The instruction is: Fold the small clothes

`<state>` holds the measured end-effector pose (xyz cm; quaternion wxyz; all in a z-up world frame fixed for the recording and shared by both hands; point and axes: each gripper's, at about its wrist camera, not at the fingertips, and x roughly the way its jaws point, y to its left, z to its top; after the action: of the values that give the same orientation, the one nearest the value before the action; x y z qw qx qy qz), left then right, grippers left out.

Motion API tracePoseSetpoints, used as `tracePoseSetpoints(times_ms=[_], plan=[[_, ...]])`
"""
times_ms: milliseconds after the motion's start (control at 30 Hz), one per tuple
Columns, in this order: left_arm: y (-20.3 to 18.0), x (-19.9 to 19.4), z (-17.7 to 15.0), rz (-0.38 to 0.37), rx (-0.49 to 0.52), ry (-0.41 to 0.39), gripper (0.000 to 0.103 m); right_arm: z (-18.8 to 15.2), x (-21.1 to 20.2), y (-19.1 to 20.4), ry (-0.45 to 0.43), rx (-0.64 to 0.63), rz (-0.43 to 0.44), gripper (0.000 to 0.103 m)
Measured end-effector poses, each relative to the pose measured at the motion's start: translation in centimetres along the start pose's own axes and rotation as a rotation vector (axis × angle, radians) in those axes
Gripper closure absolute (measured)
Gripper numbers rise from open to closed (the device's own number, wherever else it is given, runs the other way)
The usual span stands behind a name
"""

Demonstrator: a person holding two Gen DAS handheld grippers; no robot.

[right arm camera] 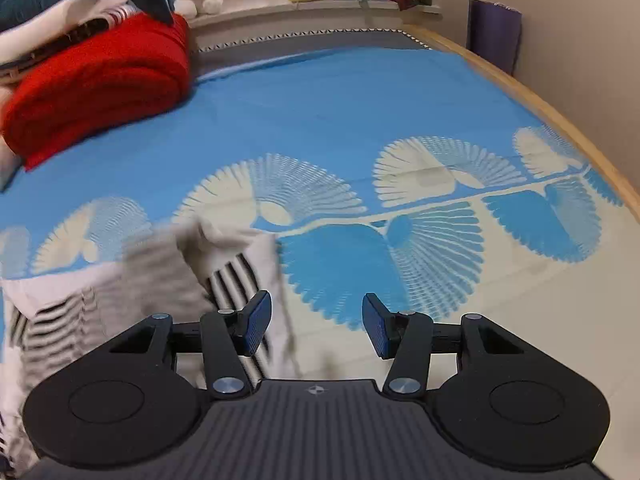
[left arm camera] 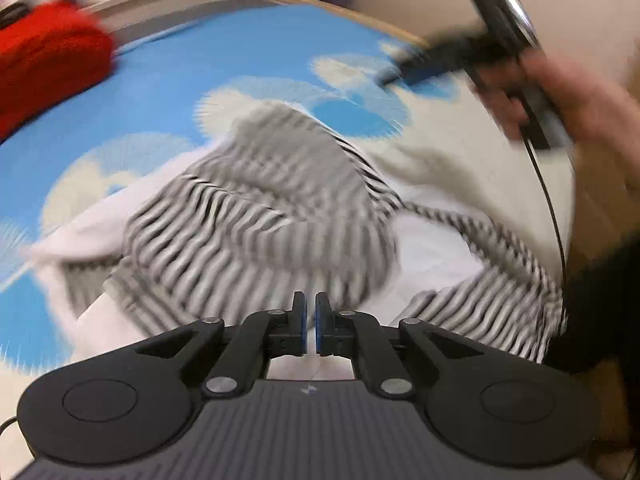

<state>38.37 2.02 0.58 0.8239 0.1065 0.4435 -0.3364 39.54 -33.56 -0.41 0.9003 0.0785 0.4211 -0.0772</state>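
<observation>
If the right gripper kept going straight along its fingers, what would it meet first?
Most likely the bedsheet: the right gripper stands open with only its fan-patterned cloth ahead. The striped garment lies off to its left, though depth is hard to judge.

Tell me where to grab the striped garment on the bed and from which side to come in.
Probably grip the striped garment at its long strap-like strip, which trails away from the bunched body toward the person's side. It lies thin and fairly flat on the bedsheet, so two fingers can pinch it. Come down from above with the right tool, whose jaws stand open; the left tool is nearly shut.
</observation>
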Motion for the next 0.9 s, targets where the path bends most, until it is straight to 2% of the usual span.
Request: tracePoseSetpoints(times_ms=[33,67,100,167,233,267,333,367,400,533,600,667,733,767,800,833,900], plan=[[1.5,-0.6,0.5,0.018,-0.125,-0.051,0.087,-0.1,0.1,0.2,0.012,0.016,0.020,0.051],[2.9,-1.0,0.5,0.018,-0.255,-0.106,0.077,-0.3,0.2,0.4,0.028,0.036,0.044,0.051],[4.6,-0.9,0.4,0.010,-0.384,-0.154,0.073,-0.5,0.5,0.4,0.052,0.062,0.073,0.051],[6.9,0.8,-0.2,0.039,-0.585,-0.182,0.073,-1.0,1.1,0.6,0.095,0.109,0.120,0.051],[8.8,4.5,0.1,0.142,-0.752,-0.062,0.073,-1.7,1.8,0.9,0.137,0.148,0.152,0.052],[8.9,5.9,-0.1,0.154,-0.812,-0.014,0.072,-2.0,2.2,1.1,0.155,0.158,0.159,0.052],[10.1,7.8,-0.9,0.131,-0.943,0.051,0.072,-2.5,3.1,1.6,0.194,0.171,0.174,0.052],[10.6,8.5,-1.3,0.118,-1.005,0.072,0.068,-2.8,3.5,1.8,0.211,0.182,0.183,0.053],[10.9,9.0,-1.7,0.124,-1.064,0.090,0.058,-2.9,4.0,2.0,0.231,0.197,0.191,0.054],[10.5,9.1,-3.3,0.140,-1.138,0.146,0.055,-3.4,5.9,2.9,0.279,0.211,0.185,0.056],[10.0,9.0,-3.7,0.105,-1.158,0.134,0.055,-3.6,6.6,3.6,0.284,0.185,0.154,0.058],[9.9,9.3,-3.5,0.104,-1.151,0.118,0.057,-3.8,7.1,3.9,0.289,0.174,0.136,0.063],[9.7,9.8,-3.4,0.119,-1.141,0.121,0.080,-4.1,7.6,4.2,0.295,0.170,0.139,0.079],[9.6,9.5,-3.6,0.122,-1.148,0.116,0.098,-4.3,7.8,4.3,0.296,0.169,0.139,0.087],[9.8,9.2,-3.5,0.125,-1.153,0.097,0.099,-4.3,7.8,4.2,0.291,0.178,0.136,0.101],[9.2,8.4,-3.4,0.132,-1.136,0.056,0.099,-4.2,7.5,4.1,0.280,0.197,0.147,0.102],[8.9,5.8,-1.9,0.174,-1.037,-0.082,0.099,-3.6,6.2,3.6,0.236,0.258,0.218,0.102]])
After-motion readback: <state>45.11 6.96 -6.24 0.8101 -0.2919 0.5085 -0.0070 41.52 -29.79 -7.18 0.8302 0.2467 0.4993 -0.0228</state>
